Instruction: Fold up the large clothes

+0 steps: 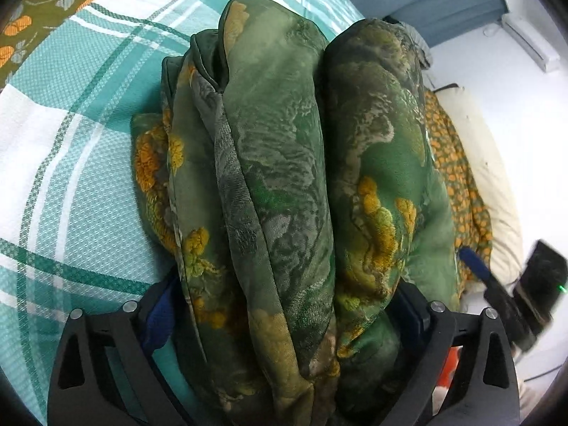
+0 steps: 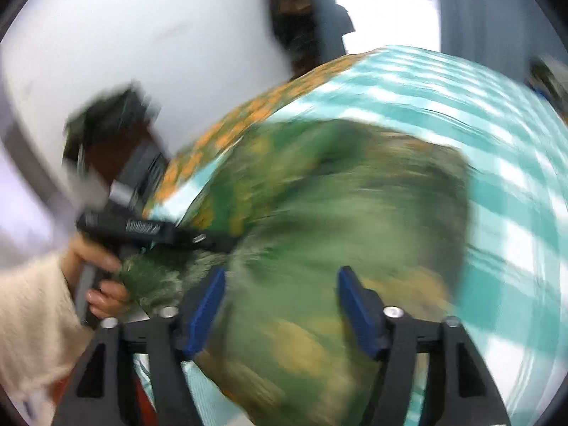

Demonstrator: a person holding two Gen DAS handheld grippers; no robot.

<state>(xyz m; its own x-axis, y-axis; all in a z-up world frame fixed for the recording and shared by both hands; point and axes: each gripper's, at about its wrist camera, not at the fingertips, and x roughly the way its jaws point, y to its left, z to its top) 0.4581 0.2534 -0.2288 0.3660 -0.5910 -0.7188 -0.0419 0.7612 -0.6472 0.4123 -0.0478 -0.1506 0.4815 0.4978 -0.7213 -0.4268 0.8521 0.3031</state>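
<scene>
Nearest the left wrist lens, the cloth, a green and yellow print bunched into two thick rolls, fills the gap of the left hand-held gripper, whose blue pads press it from both sides: it is clenched on the bundle. The cloth lies on the bed, on the teal checked sheet, toward the edge where an orange-leaf cover shows. To do this fold well, I judge the left grip should hold both rolls together without letting one slip, carry them low over the sheet, and lay them flat before letting go; the right should take a free edge, not the middle of the bulk. The right wrist view is badly blurred, yet it shows what the left cannot: the person's hand in a cream sleeve on the left tool's handle, and the cloth spread wide across the sheet. There the right hand-held gripper stands with its jaws apart over the cloth, holding nothing. The left view alone shows the folds' layers sharply.
</scene>
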